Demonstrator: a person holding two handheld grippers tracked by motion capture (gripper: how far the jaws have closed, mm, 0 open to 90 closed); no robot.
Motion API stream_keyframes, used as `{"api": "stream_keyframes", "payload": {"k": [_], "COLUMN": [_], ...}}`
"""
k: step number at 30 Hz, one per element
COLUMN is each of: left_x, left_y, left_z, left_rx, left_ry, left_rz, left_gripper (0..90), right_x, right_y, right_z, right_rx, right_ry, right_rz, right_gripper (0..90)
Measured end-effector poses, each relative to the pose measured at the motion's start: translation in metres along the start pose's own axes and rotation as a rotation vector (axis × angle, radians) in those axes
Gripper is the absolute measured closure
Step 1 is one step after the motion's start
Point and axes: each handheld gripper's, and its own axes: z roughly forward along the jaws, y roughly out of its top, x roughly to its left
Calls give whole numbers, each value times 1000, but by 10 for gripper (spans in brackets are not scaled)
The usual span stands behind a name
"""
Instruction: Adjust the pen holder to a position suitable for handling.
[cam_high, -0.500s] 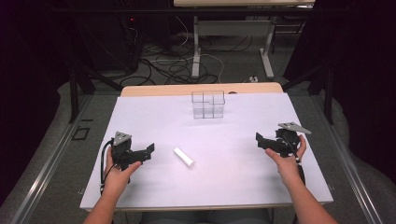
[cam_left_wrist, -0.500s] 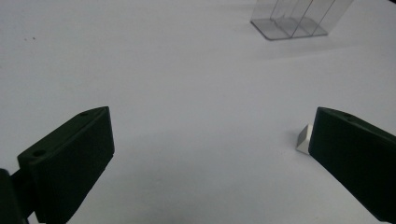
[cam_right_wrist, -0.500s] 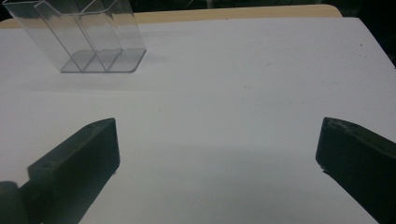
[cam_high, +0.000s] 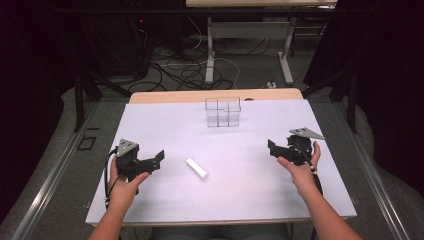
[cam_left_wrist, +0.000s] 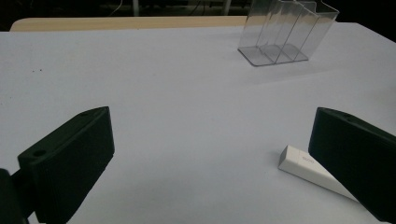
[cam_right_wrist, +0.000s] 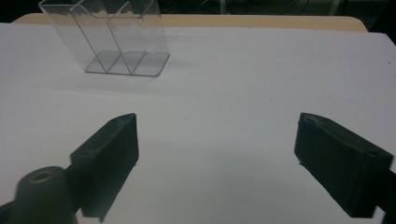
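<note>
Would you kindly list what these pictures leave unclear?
- White stick: its near end is hidden behind the left hand-held gripper's jaw in the left gripper view; its marking is too blurred to read.
- Clear organizer: too small in the high view to count compartments.

Two black jaws rose from the bottom corners of the frame, spread wide apart over the white table (cam_left_wrist: 187, 107). A white block (cam_left_wrist: 306, 168) lay at lower right, partly behind the right jaw. A clear divided holder (cam_left_wrist: 285, 30) stood at upper right.
</note>
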Motion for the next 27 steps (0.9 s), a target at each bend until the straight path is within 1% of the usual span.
{"api": "stream_keyframes", "payload": {"k": [1,2,4,5,6,7,9,12,14,17,18,21,23,25,26,27], "left_x": [-1,-1,-2,-2,-3,-4,-4,-5,-5,-4,-4,-4,-4,-5,-5,-5], "left_y": [0,0,0,0,1,1,1,1,1,1,1,0,0,0,0,0], "left_z": [0,0,-1,-1,-2,-2,-3,-3,-3,-3,-3,-3,-3,-2,-2,-2], "left_rx": [-5,-5,-5,-11,-15,-18,-10,-6,-4,-7,-8,-8,-7,-10,-5,-7], "left_ry": [-1,-1,1,3,1,0,6,8,7,10,3,3,2,-1,2,0], "left_rz": [-1,-1,12,12,12,11,20,24,20,23,12,12,16,8,16,15], "left_gripper": [0,0,1,1,1,1,1,0,1,1,1,1,1,2,2,2], "right_x": [2,4,8,8,12,13,17,22,25,29,31,36,40,43,45,47], "right_y": [3,5,13,13,20,23,31,42,49,58,60,68,73,80,82,85], "right_z": [0,1,2,2,4,5,7,11,13,18,19,24,26,29,30,30], "right_rx": [1,1,-9,-9,-15,-13,-11,-5,-2,25,29,41,50,55,59,64], "right_ry": [4,4,7,7,13,14,16,18,21,40,42,46,49,53,56,57], "right_rz": [-15,-18,-24,-24,-32,-31,-31,-48,-58,-56,-64,-89,-94,-101,-101,-104], "right_gripper": [147,147,148,148,149,150,150,153,158,169,173,191,194,196,198,201]}}
